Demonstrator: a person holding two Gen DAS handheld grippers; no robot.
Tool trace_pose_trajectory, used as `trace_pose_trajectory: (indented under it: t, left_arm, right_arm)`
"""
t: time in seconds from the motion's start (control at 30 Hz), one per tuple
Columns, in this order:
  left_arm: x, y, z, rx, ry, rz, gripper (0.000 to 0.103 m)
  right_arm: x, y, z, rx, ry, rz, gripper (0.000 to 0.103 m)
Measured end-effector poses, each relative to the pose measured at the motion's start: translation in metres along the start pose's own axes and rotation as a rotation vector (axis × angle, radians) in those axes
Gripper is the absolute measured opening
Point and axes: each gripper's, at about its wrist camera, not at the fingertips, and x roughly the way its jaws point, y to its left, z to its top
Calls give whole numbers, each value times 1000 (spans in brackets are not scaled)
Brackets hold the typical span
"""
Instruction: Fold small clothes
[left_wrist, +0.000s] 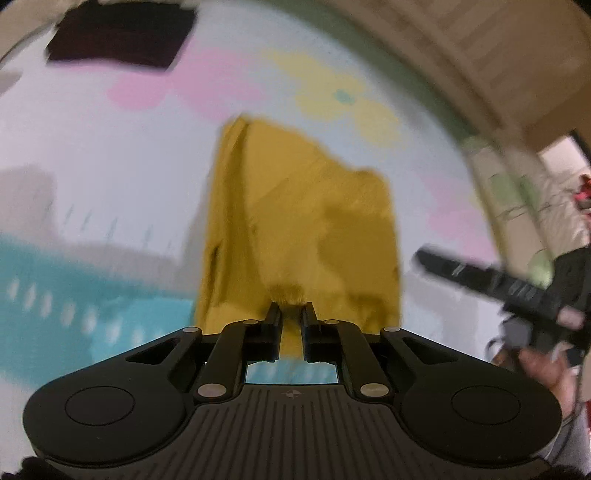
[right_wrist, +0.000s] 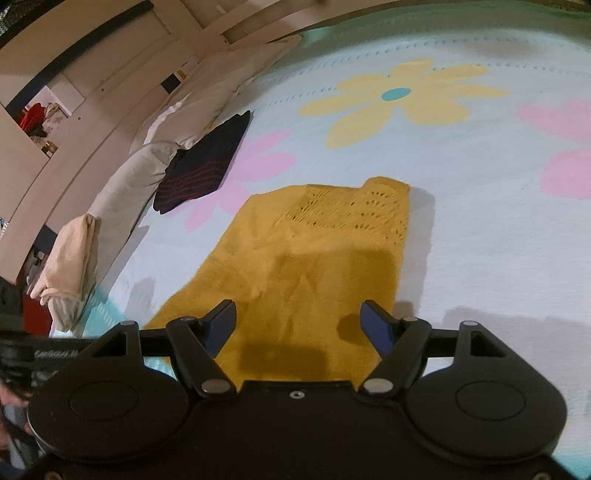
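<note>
A mustard-yellow knitted garment (left_wrist: 295, 221) lies on the flowered bedspread (left_wrist: 110, 155). In the left wrist view my left gripper (left_wrist: 291, 308) is shut on the garment's near edge, and a tuft of yellow cloth bunches at its tips. The picture is blurred. In the right wrist view the garment (right_wrist: 314, 251) lies flat, with an open-knit pattern at its far end. My right gripper (right_wrist: 299, 314) stands open just above the garment's near end, with only the flat cloth below its blue pads (right_wrist: 221, 325). Its black finger (left_wrist: 461, 271) shows at the right of the left wrist view.
A folded dark garment with red stripes (right_wrist: 207, 162) lies at the bedspread's (right_wrist: 480, 166) far left, beside white pillows (right_wrist: 147, 166). A beige cloth (right_wrist: 70, 258) hangs over the bed's left edge. Wooden cupboards (right_wrist: 92, 74) stand behind.
</note>
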Motion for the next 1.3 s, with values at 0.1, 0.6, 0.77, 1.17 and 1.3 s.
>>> trace_pose_trajectory:
  t: [0.1,0.6,0.77,1.17,1.3]
  left_arm:
    - [17,16,-7,-43,87,38,0]
    - [14,-11,30,169,-134,126,38]
    - [24,-2,32,154,-127,96,38]
    - [49,26,26,100,-40,69,57]
    - [56,15,24,149,-60,46,71]
  right_arm:
    - [-1,-5,2,14,-1,-12,77]
    - [14,-59,20,292,-101,-73,84]
    - [23,-80,23,361,-127,-111,77]
    - [70,-82,27,334,-68,9,77]
    - [81,-74,32,273,-50,40,78]
